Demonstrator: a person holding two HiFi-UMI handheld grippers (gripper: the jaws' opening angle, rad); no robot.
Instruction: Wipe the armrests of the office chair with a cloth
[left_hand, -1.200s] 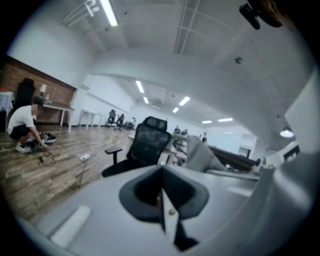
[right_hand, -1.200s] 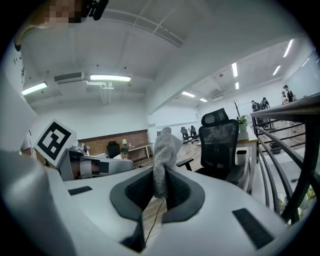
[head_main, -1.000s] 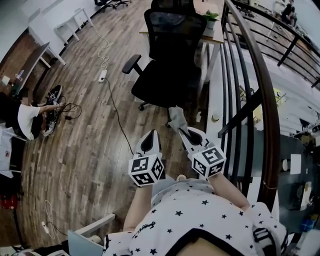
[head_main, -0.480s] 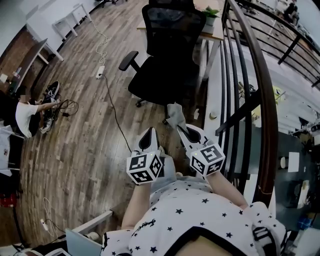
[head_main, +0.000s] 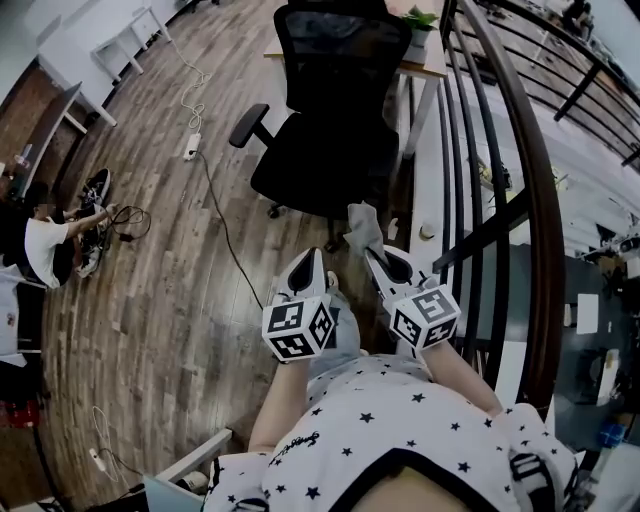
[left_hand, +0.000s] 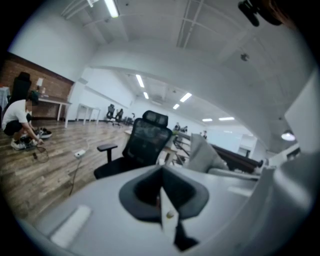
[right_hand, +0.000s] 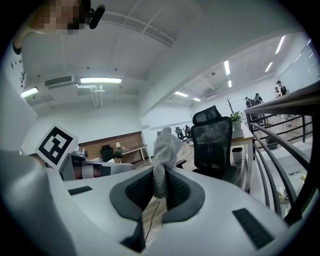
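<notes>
A black mesh office chair (head_main: 325, 110) stands ahead of me on the wood floor, its left armrest (head_main: 248, 124) sticking out; it also shows in the left gripper view as the chair (left_hand: 142, 145) and in the right gripper view as the chair (right_hand: 212, 145). My right gripper (head_main: 372, 252) is shut on a grey cloth (head_main: 362, 228), which stands up from its jaws as the cloth (right_hand: 162, 160). My left gripper (head_main: 305, 275) is shut with nothing in it. Both grippers are well short of the chair.
A dark stair railing (head_main: 500, 190) runs along my right. A wooden desk (head_main: 425, 55) with a potted plant stands behind the chair. A power strip and cable (head_main: 195, 150) lie on the floor at left, where a person (head_main: 45, 240) crouches.
The view has moved forward and the chair sits slightly higher and closer in the frame. Both grippers keep their hold and spacing.
</notes>
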